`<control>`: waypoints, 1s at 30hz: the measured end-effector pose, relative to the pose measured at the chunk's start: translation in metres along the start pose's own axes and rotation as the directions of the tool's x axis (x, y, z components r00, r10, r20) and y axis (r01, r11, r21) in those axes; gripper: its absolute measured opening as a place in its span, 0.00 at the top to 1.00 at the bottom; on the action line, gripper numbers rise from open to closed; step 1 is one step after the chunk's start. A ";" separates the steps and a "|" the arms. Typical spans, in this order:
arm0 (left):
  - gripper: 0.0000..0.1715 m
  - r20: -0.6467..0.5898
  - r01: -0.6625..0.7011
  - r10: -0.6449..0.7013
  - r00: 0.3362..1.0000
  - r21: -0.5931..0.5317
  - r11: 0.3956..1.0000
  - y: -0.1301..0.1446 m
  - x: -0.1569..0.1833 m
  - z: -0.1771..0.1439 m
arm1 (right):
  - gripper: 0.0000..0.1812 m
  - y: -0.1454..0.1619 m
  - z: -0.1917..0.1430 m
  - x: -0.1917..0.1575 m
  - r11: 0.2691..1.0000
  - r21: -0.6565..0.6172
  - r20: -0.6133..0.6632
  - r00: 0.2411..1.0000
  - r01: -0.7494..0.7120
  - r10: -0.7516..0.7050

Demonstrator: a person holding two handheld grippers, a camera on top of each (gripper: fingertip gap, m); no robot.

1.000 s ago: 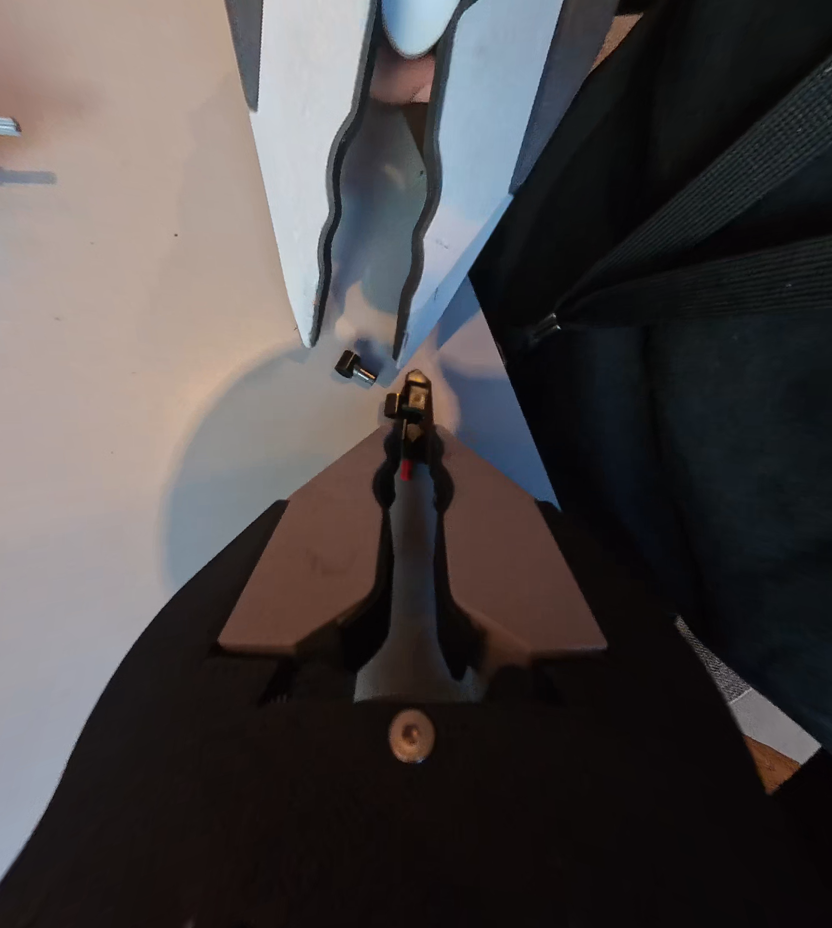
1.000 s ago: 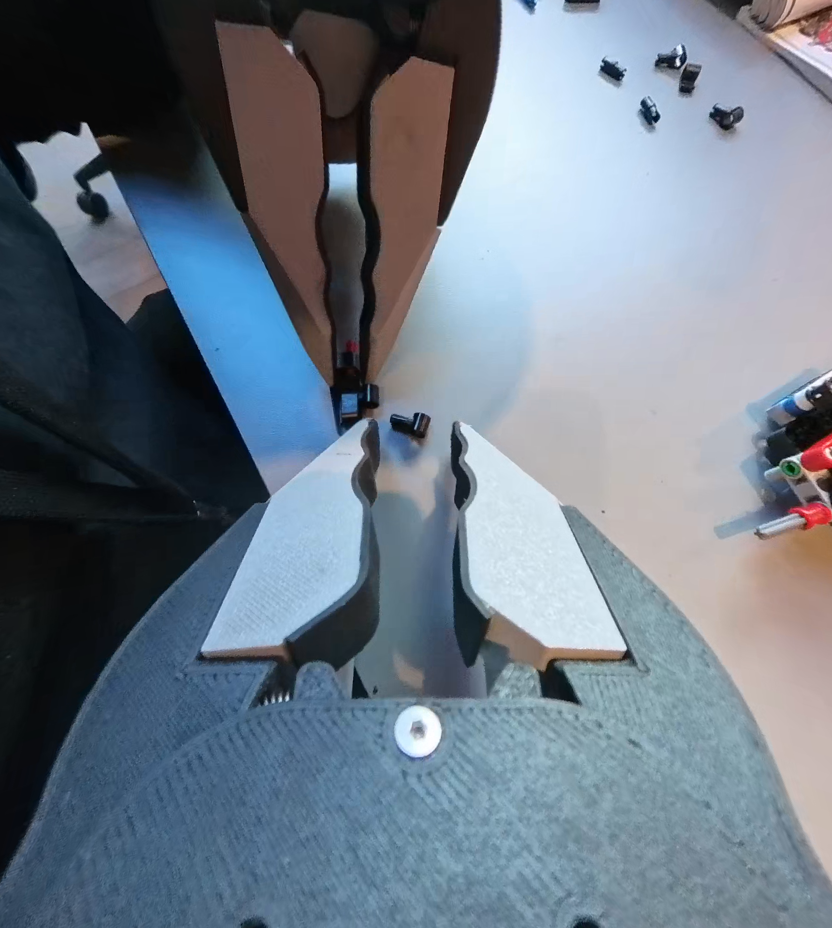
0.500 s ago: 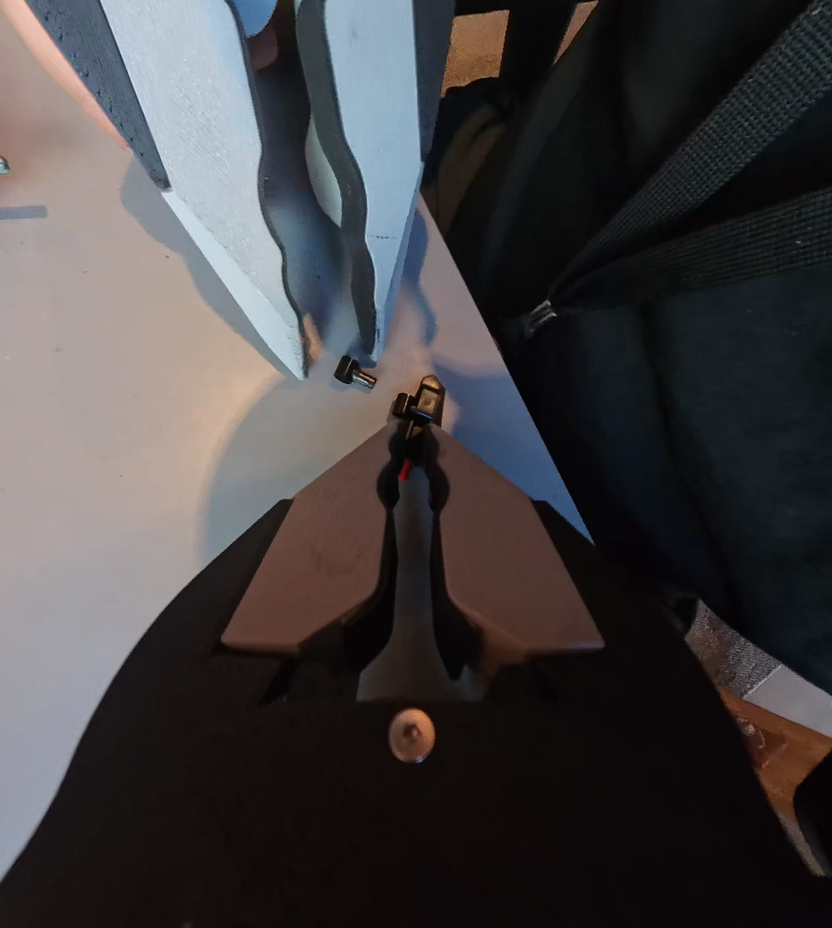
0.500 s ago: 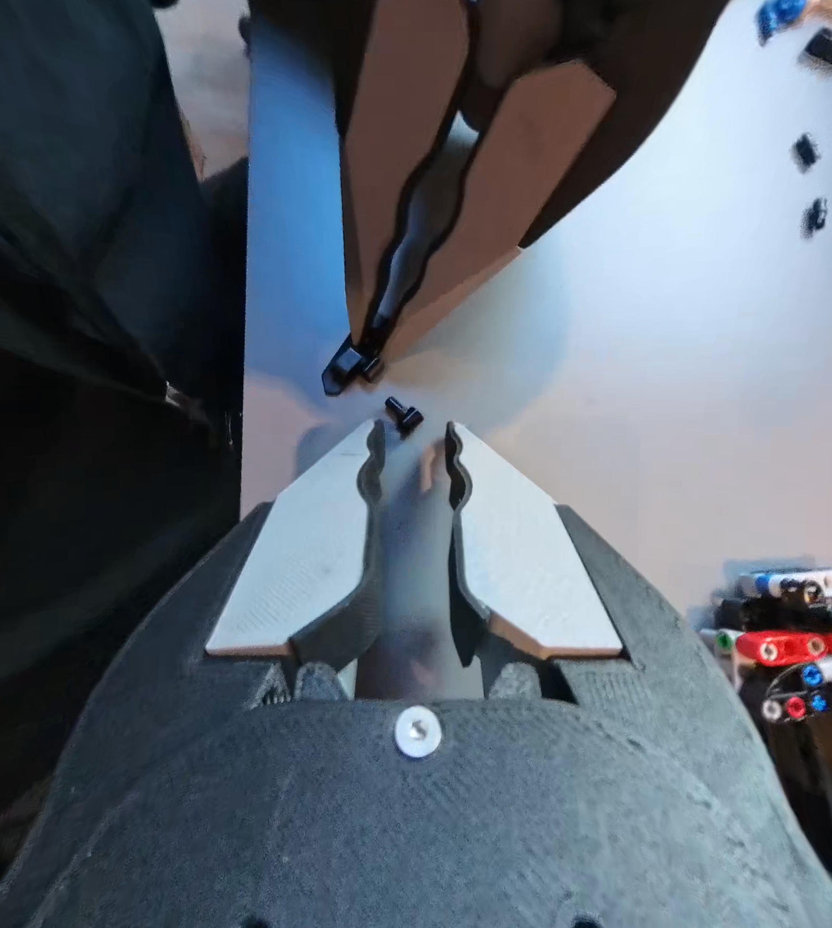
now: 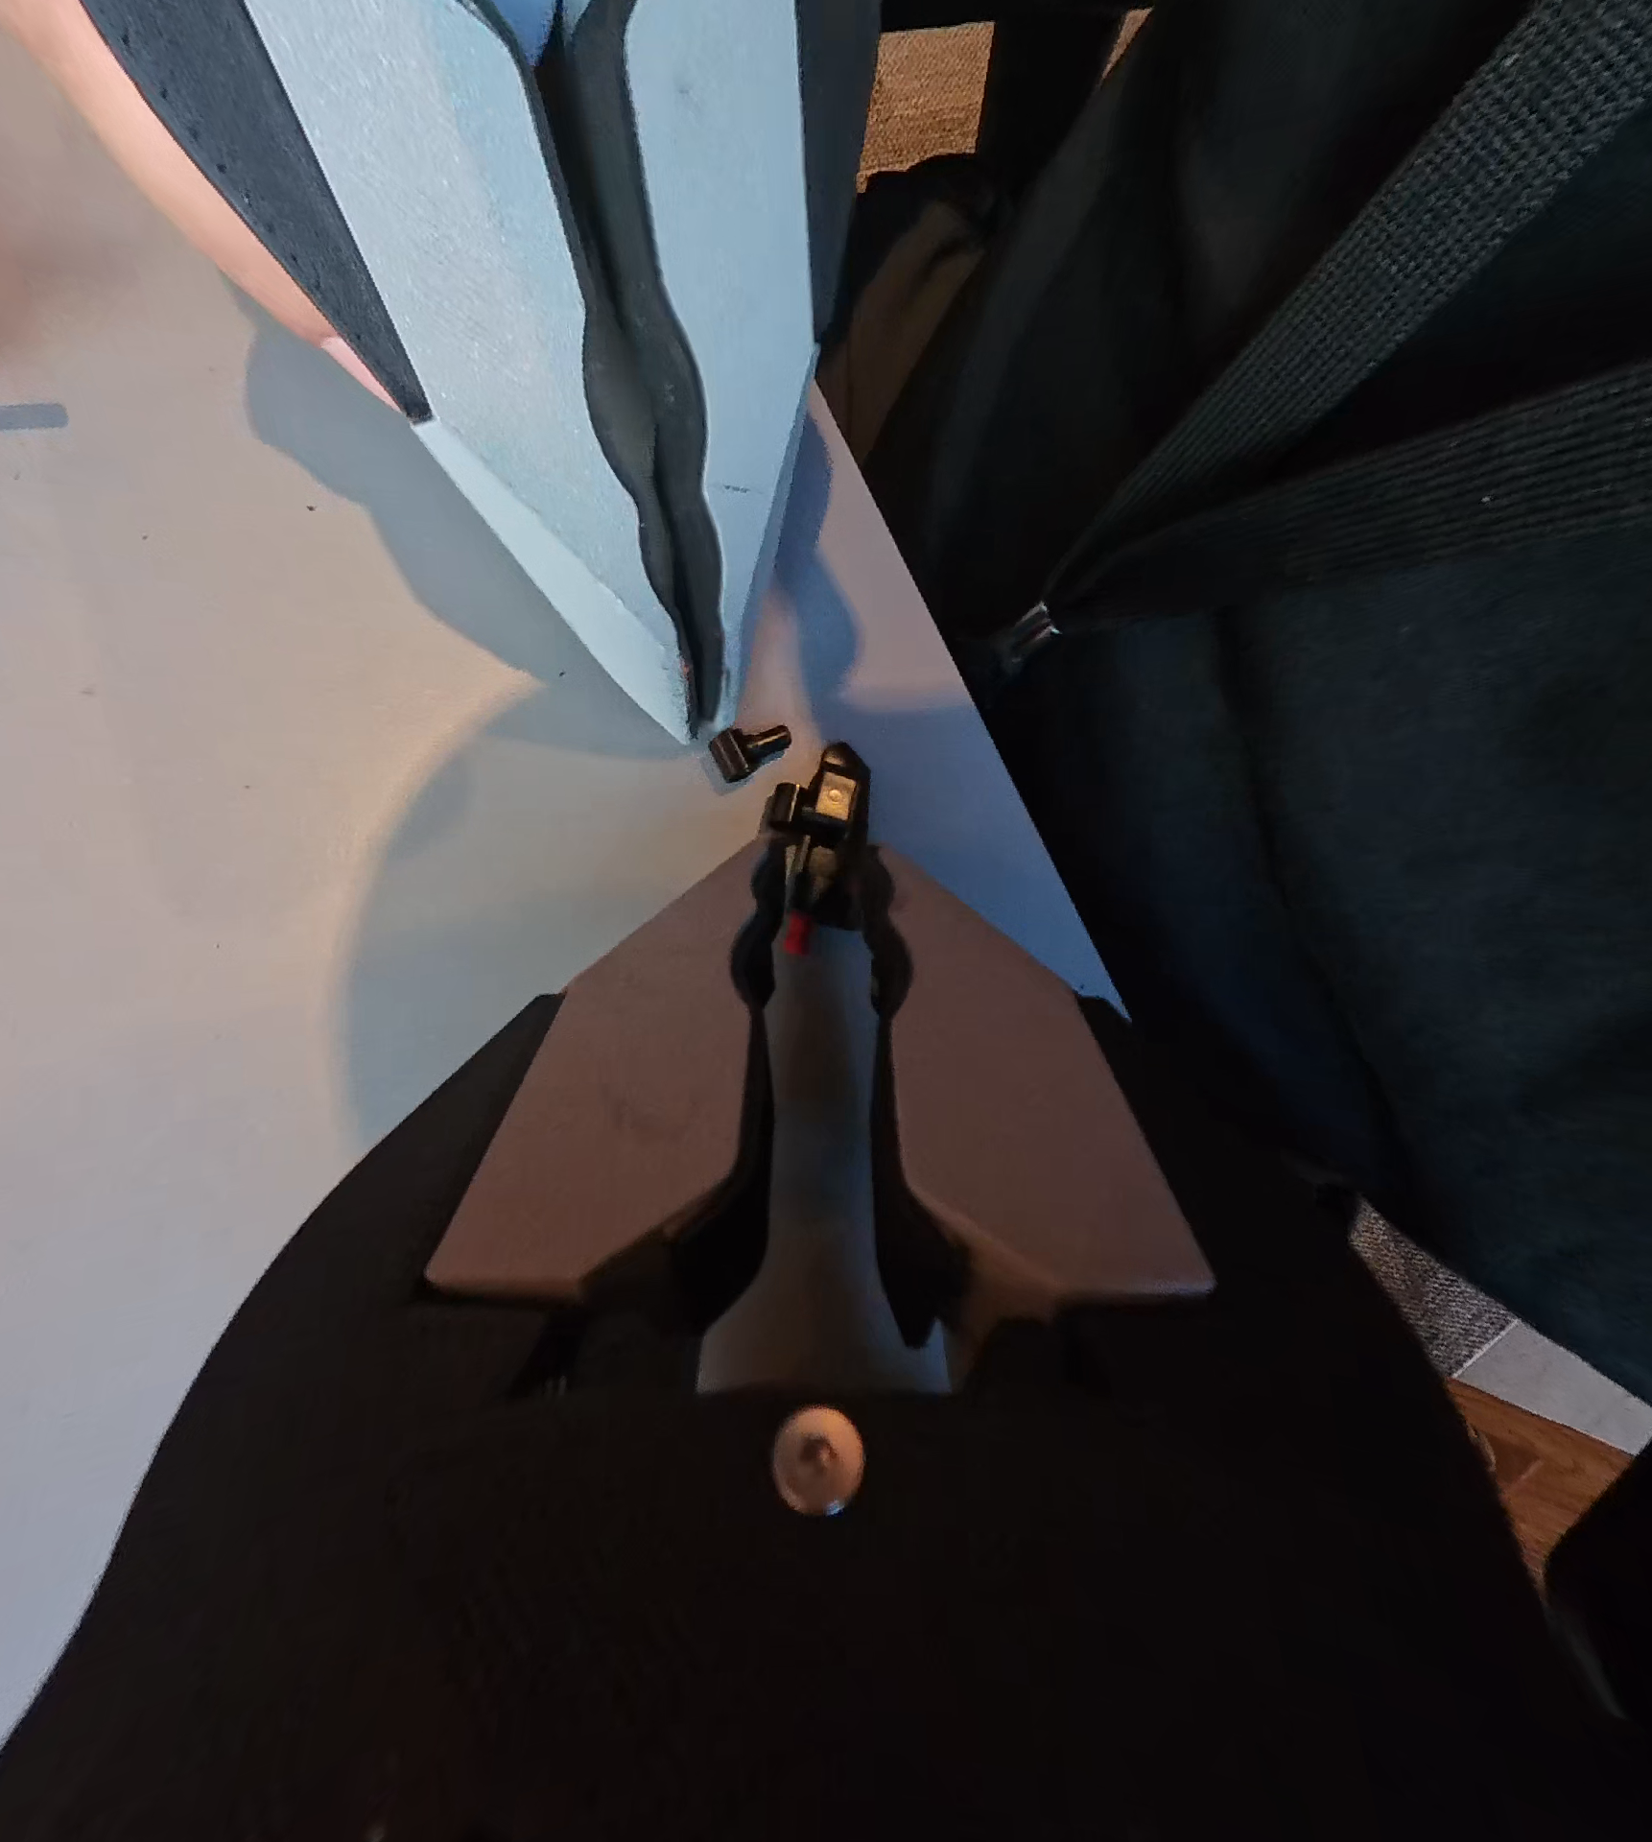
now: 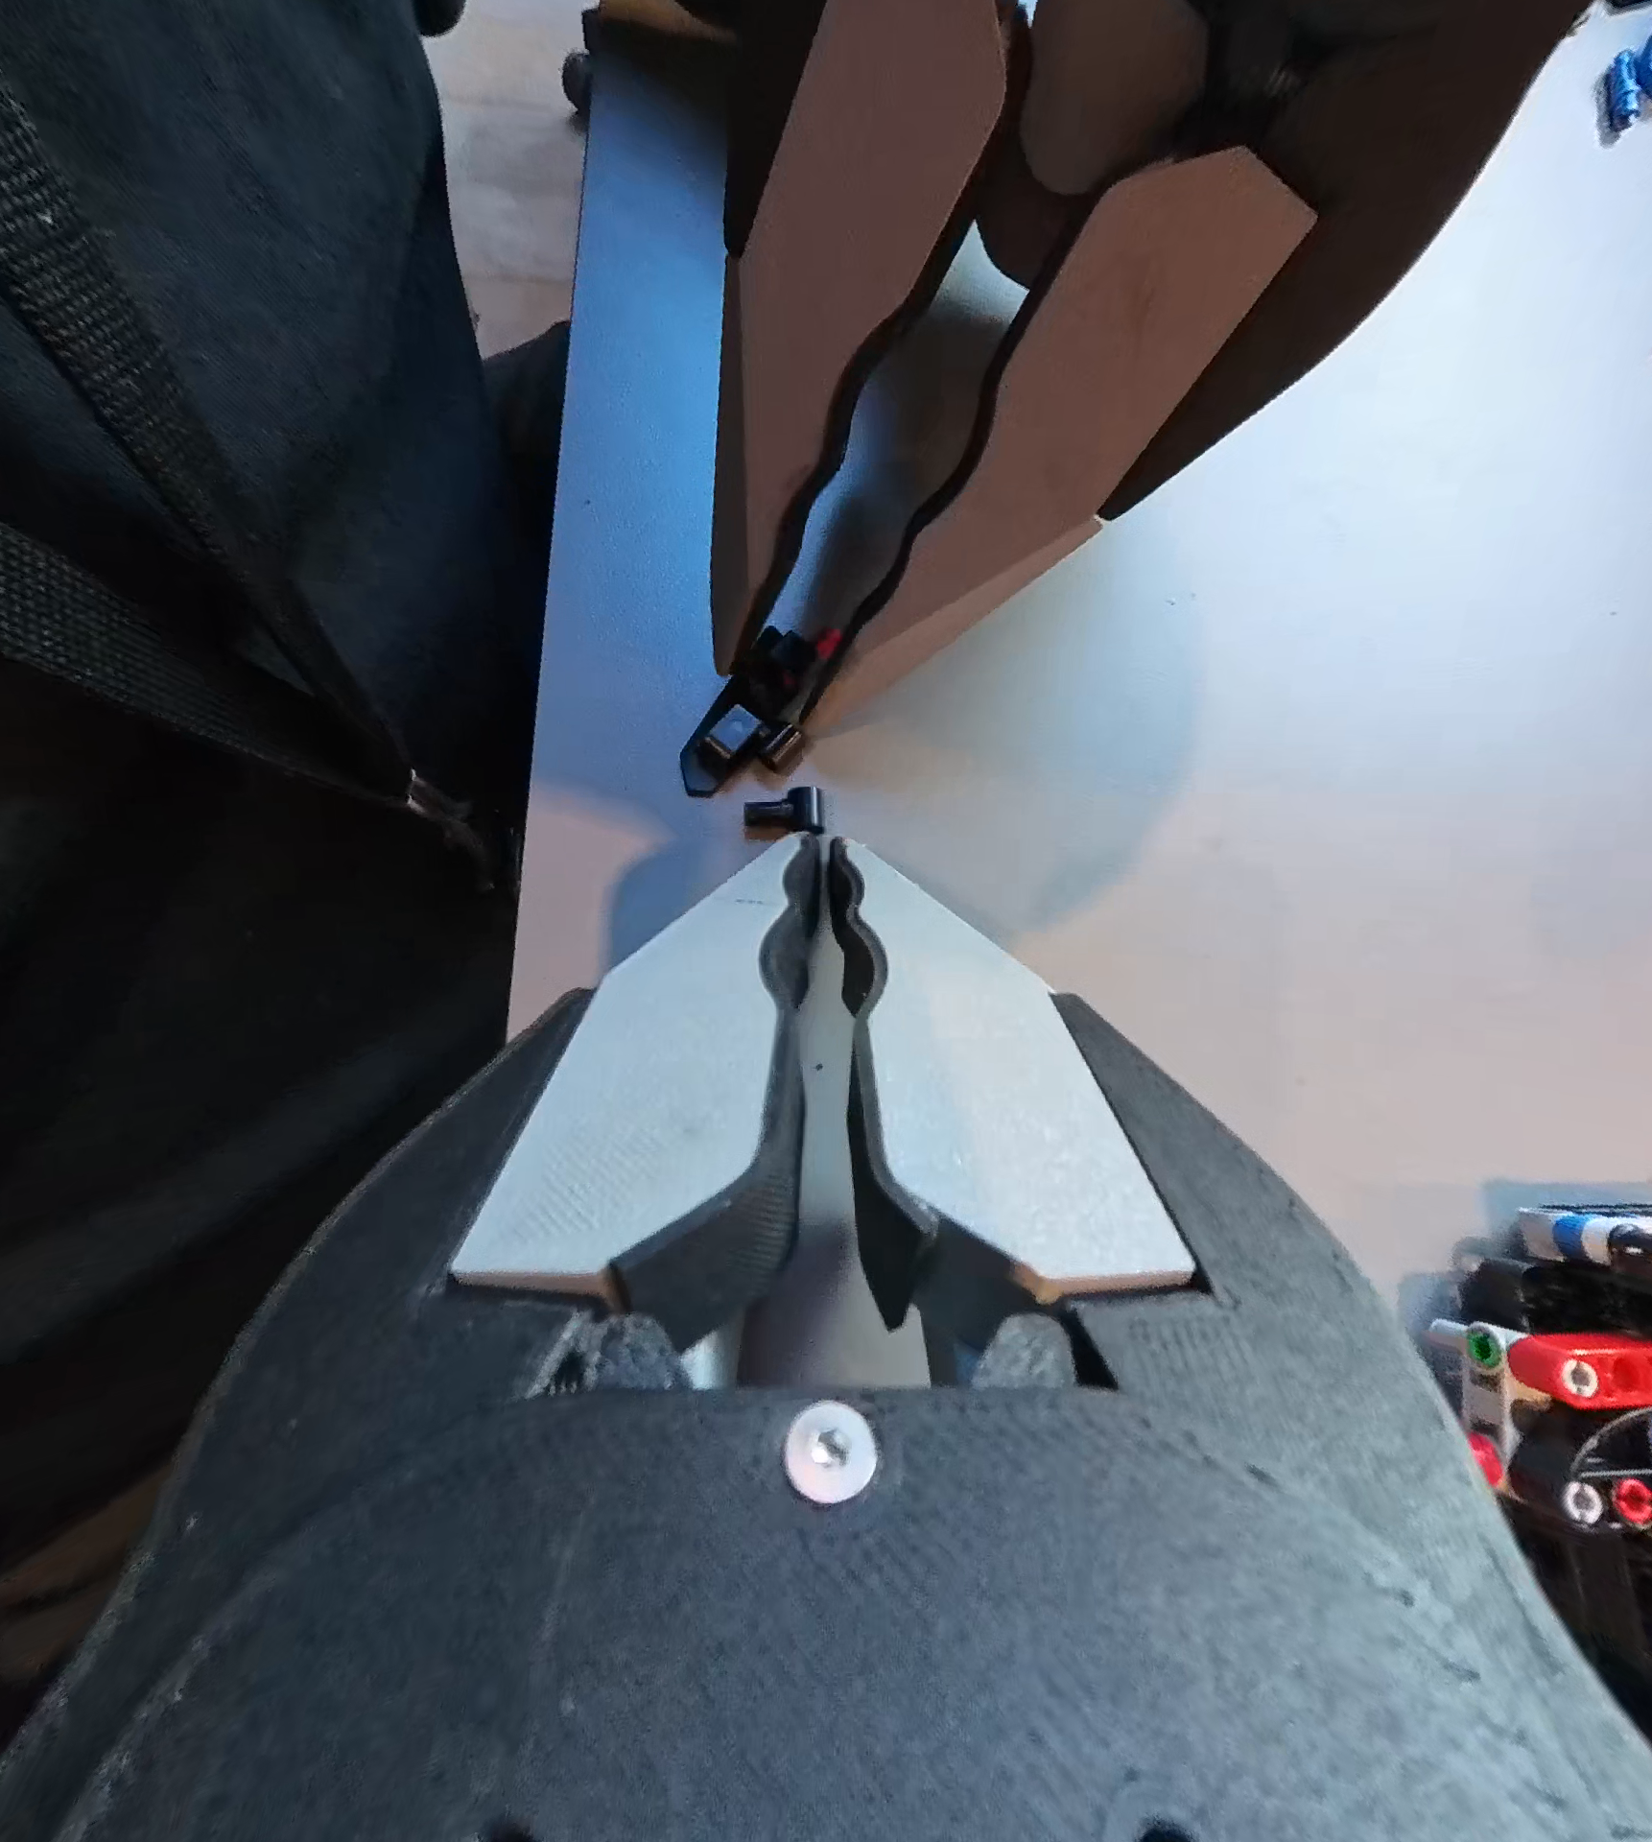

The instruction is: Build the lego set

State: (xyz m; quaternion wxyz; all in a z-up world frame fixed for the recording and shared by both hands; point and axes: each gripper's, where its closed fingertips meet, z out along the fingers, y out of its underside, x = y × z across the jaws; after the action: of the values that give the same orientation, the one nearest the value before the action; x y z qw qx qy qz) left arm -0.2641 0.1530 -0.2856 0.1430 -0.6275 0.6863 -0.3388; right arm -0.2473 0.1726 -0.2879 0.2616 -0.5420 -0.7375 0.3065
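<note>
Desk (image 6: 1300,797), pale, near edge by a person in dark clothes w/ black straps. Half-built lego model (image 6: 1619,1395) sits at the far right, well apart from both claws. Left claw (image 5: 817,877), brown fingers, is pinching a small black lego piece (image 5: 827,802) w/ a red bit. Right claw (image 6: 824,857), grey fingers, is pressed together w/ nothing in it, tips just beside a tiny black pin (image 6: 787,807) lying loose on the desk between the two claws.

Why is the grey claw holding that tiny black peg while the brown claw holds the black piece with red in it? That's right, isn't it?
Not quite. The tiny black peg lies loose on the table, just beyond the shut, empty grey claw, as the right wrist view shows. The brown claw does hold the black piece.
</note>
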 end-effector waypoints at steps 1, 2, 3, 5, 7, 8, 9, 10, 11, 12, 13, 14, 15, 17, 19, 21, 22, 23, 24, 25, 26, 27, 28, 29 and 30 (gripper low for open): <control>0.95 0.005 0.000 0.000 1.000 0.002 1.000 0.000 -0.001 0.000 | 0.99 0.000 0.000 0.000 1.000 -0.001 0.001 1.000 -0.002 0.002; 0.96 0.009 0.000 0.000 1.000 0.003 1.000 0.000 -0.002 0.000 | 0.97 0.000 0.000 0.000 1.000 -0.003 0.001 1.000 -0.004 0.004; 0.96 0.011 -0.001 0.001 1.000 0.003 1.000 0.000 -0.002 0.000 | 0.94 0.001 -0.001 0.000 1.000 -0.007 0.000 1.000 -0.004 0.004; 0.98 0.019 -0.008 0.008 1.000 0.004 1.000 0.000 -0.003 0.001 | 0.94 0.001 -0.002 0.000 1.000 -0.015 0.006 1.000 0.002 -0.002; 0.98 0.016 -0.009 0.009 1.000 0.010 1.000 0.000 -0.003 0.001 | 0.93 -0.002 -0.003 -0.001 1.000 -0.012 0.011 1.000 0.015 -0.015; 0.98 0.015 -0.009 0.009 1.000 0.012 1.000 0.000 -0.002 0.001 | 0.92 -0.004 -0.002 -0.002 1.000 -0.008 0.016 1.000 0.024 -0.024; 0.98 0.015 -0.009 0.009 1.000 0.013 1.000 0.000 -0.002 0.001 | 0.91 -0.006 -0.001 -0.004 1.000 -0.007 0.024 0.999 0.031 -0.031; 0.98 0.014 -0.009 0.009 1.000 0.014 1.000 0.000 -0.002 0.001 | 0.89 -0.007 0.000 -0.005 0.999 -0.010 0.031 0.999 0.036 -0.036; 0.98 0.012 -0.009 0.008 1.000 0.016 1.000 0.000 -0.001 0.002 | 0.89 -0.007 0.001 -0.006 0.999 -0.016 0.034 0.999 0.043 -0.042; 0.98 0.011 -0.006 0.006 1.000 0.017 1.000 0.000 -0.001 0.002 | 0.89 -0.006 0.002 -0.006 0.998 -0.021 0.034 0.998 0.051 -0.050; 0.98 0.009 -0.001 0.001 1.000 0.019 1.000 -0.001 -0.001 0.002 | 0.89 -0.005 0.003 -0.006 0.998 -0.026 0.031 0.998 0.058 -0.057; 0.98 0.008 0.004 -0.004 1.000 0.020 1.000 -0.001 -0.001 0.002 | 0.91 -0.005 0.004 -0.006 0.998 -0.028 0.027 0.998 0.061 -0.061; 0.98 0.008 0.008 -0.008 1.000 0.020 1.000 -0.001 -0.001 0.002 | 0.92 -0.005 0.005 -0.006 0.998 -0.025 0.021 0.998 0.059 -0.058; 0.98 0.009 0.018 -0.018 1.000 0.017 1.000 -0.001 -0.002 0.002 | 0.93 -0.005 0.006 -0.005 0.999 -0.022 0.005 0.999 0.038 -0.038; 0.98 0.017 0.016 -0.016 1.000 0.016 1.000 -0.001 -0.002 0.002 | 0.93 -0.005 0.006 -0.005 1.000 -0.019 -0.022 1.000 0.002 -0.003; 0.98 0.025 0.012 -0.012 1.000 0.014 1.000 0.000 -0.002 0.001 | 0.93 -0.005 0.005 -0.006 0.999 -0.016 -0.060 0.997 -0.043 0.042; 0.98 0.032 0.009 -0.010 0.999 0.011 1.000 0.001 -0.003 0.000 | 0.93 -0.004 0.004 -0.005 0.998 -0.015 -0.089 0.994 -0.064 0.062; 0.98 0.040 0.007 -0.007 0.999 0.008 1.000 0.002 -0.004 -0.001 | 0.93 -0.003 0.003 -0.003 0.997 -0.017 -0.124 0.989 -0.082 0.079; 0.98 0.046 0.007 -0.007 0.999 0.006 1.000 0.002 -0.005 -0.001 | 0.93 -0.002 0.003 -0.003 0.995 -0.017 -0.155 0.983 -0.099 0.095; 0.98 0.049 0.010 -0.011 0.999 0.006 1.000 0.002 -0.006 -0.002 | 0.93 -0.002 0.002 -0.003 0.993 -0.016 -0.178 0.977 -0.119 0.114; 0.98 0.048 0.015 -0.015 0.999 0.007 1.000 0.002 -0.006 -0.002 | 0.93 -0.001 0.002 -0.004 0.990 -0.013 -0.190 0.972 -0.140 0.135; 0.98 0.049 0.017 -0.017 0.999 0.006 1.000 0.002 -0.006 -0.001 | 0.92 -0.001 0.002 -0.006 0.987 -0.010 -0.195 0.969 -0.157 0.153; 0.98 0.052 0.014 -0.014 0.999 0.006 1.000 0.002 -0.006 -0.002 | 0.91 -0.001 0.001 -0.008 0.985 -0.006 -0.195 0.967 -0.171 0.167; 0.98 0.057 0.013 -0.014 0.998 0.005 1.000 0.002 -0.007 -0.001 | 0.90 -0.001 0.001 -0.010 0.983 -0.003 -0.186 0.966 -0.181 0.177; 0.98 0.060 0.016 -0.016 0.998 0.005 1.000 0.002 -0.007 -0.001 | 0.90 -0.001 0.000 -0.013 0.982 -0.002 -0.172 0.968 -0.186 0.183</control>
State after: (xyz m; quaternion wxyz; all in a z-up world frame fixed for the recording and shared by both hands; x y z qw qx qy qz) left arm -0.2654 0.1598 -0.2873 0.1620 -0.6425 0.6760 -0.3225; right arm -0.2444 0.1600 -0.2879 0.2893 -0.6350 -0.6614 0.2750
